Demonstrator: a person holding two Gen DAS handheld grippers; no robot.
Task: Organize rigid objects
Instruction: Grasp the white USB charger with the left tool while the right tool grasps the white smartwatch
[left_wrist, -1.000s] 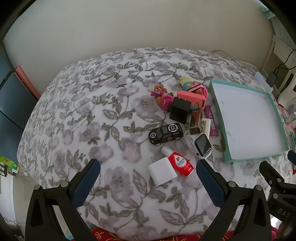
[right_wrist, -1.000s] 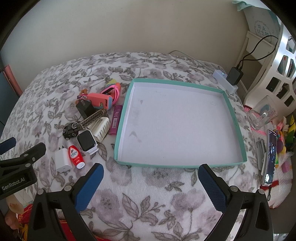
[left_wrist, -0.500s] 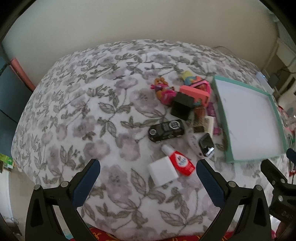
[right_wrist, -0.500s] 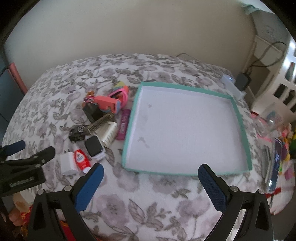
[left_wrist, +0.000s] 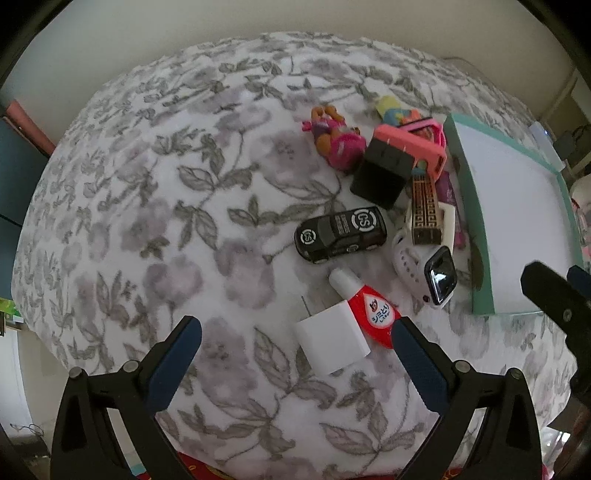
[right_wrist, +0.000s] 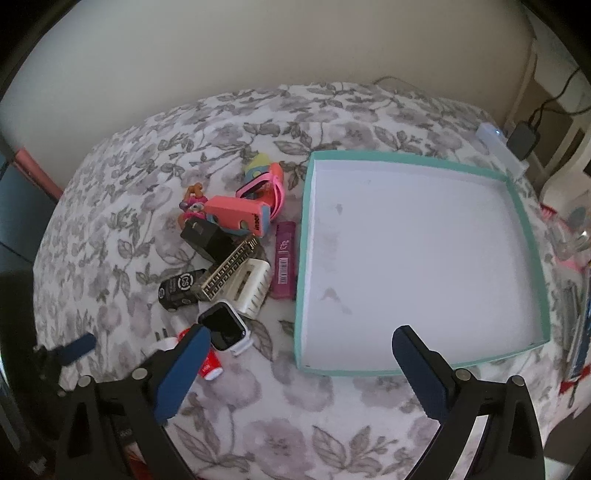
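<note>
A pile of small objects lies on a floral cloth left of a teal-rimmed white tray (left_wrist: 466, 206) (right_wrist: 301, 280). Nearest my left gripper (left_wrist: 295, 347) are a white charger cube (left_wrist: 332, 341) and a red-and-white bottle (left_wrist: 369, 312). Beyond them lie a black toy car (left_wrist: 341, 233) (right_wrist: 181, 286), a smartwatch (left_wrist: 437, 278) (right_wrist: 225, 326), a black adapter (left_wrist: 382, 177), a coral case (right_wrist: 236, 218) and a purple stick (right_wrist: 284, 266). My left gripper is open and empty above the cube. My right gripper (right_wrist: 297, 356) is open and empty over the tray's near left corner.
A doll figure (left_wrist: 334, 138) and a yellow-blue toy (right_wrist: 258, 164) lie at the pile's far side. A white power strip (right_wrist: 500, 149) with a black plug sits beyond the tray. Clutter lines the right table edge (right_wrist: 580, 332). A wall stands behind.
Both grippers have moved forward and down toward the cloth. The left one has closed in on the white cube and red bottle; the right one has shifted left toward the tray's near left corner.
</note>
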